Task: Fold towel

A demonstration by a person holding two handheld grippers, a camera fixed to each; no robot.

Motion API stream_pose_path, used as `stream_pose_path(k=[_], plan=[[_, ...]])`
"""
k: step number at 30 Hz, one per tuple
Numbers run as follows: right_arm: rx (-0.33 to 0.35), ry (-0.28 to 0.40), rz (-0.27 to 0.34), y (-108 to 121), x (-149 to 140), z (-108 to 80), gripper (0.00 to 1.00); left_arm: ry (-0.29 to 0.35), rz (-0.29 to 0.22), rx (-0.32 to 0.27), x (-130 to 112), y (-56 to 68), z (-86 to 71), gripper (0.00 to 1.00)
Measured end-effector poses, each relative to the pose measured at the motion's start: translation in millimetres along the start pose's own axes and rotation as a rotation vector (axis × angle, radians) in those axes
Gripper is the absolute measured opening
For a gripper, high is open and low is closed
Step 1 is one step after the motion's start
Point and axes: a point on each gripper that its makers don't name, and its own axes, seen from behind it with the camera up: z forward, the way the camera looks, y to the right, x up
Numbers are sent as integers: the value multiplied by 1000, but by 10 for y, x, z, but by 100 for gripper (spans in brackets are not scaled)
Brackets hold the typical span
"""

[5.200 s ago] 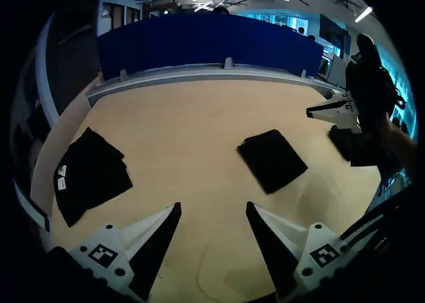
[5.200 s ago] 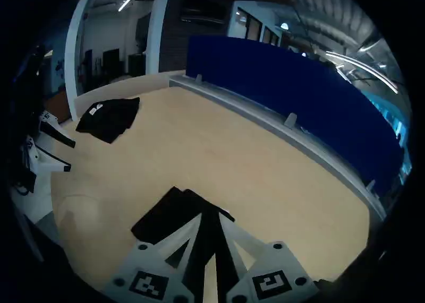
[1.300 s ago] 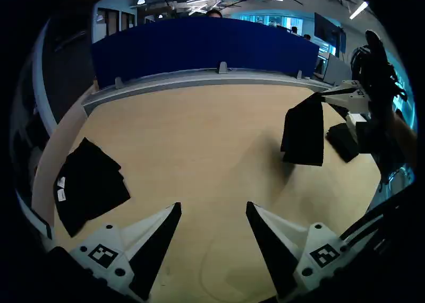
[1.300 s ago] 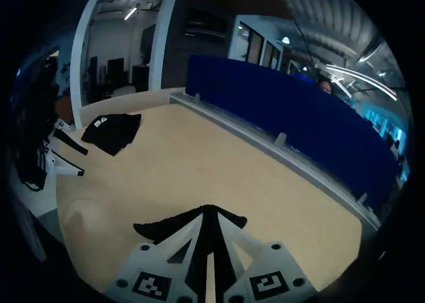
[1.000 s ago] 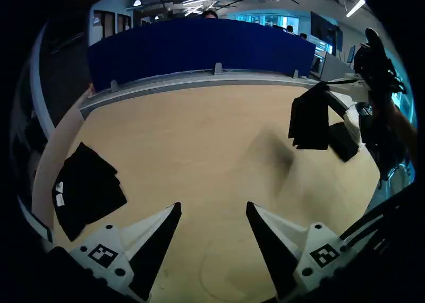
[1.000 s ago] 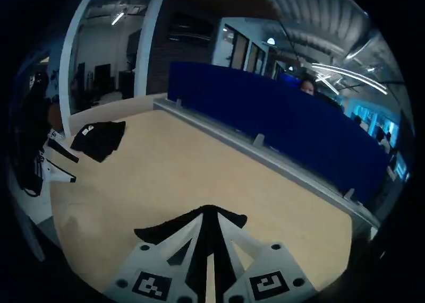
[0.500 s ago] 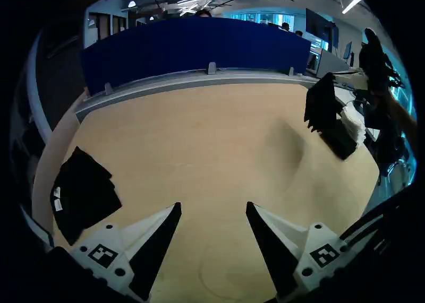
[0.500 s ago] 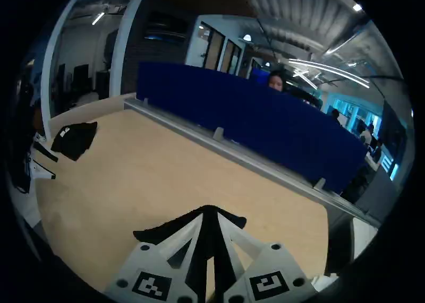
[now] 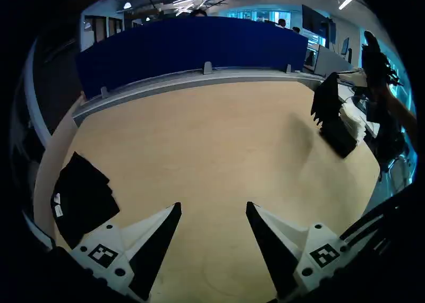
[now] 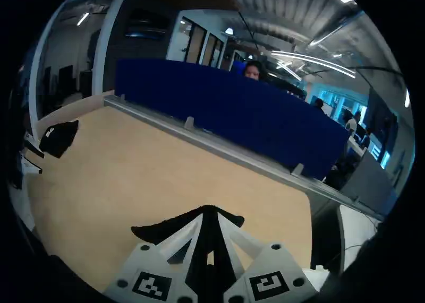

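My right gripper (image 10: 210, 211) is shut on a folded black towel (image 10: 153, 231), whose edges stick out on both sides of the fingers. In the left gripper view that towel (image 9: 324, 98) hangs from the right gripper (image 9: 340, 77) at the table's far right, just above a stack of folded black towels (image 9: 338, 137). A loose heap of black towels (image 9: 79, 196) lies at the table's left edge; the same black heap (image 10: 58, 135) appears far left in the right gripper view. My left gripper (image 9: 212, 205) stands open over the near table with nothing between its fingers.
The wooden table (image 9: 212, 138) is bounded at the back by a grey rail and a blue divider (image 9: 186, 43). White folded cloth (image 9: 355, 120) lies beside the black stack. A person's hand (image 9: 378, 64) holds the right gripper. A person is behind the divider (image 10: 239, 117).
The right gripper picked up the folded black towel from mid-table and carried it to the far right, over the black stack. The left gripper stayed open and drifted slightly.
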Motion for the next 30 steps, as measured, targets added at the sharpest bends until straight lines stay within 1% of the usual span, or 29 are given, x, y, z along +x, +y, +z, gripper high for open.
stream_pose_path(k=[6, 11, 20, 26, 30], plan=[[-18, -34, 10, 183, -217, -16, 4, -1, 8, -4, 41, 70, 31, 90], [-32, -67, 18, 290, -454, -79, 4, -1, 14, -7, 72, 119, 60, 90], [-72, -137, 41, 446, -941, -324, 4, -2, 26, -13, 100, 201, 80, 90], [-102, -170, 71, 507, -1233, -502, 4, -4, 41, -17, 117, 258, 78, 90], [-119, -194, 94, 534, -1445, -612, 4, -6, 49, -16, 128, 262, 75, 90]])
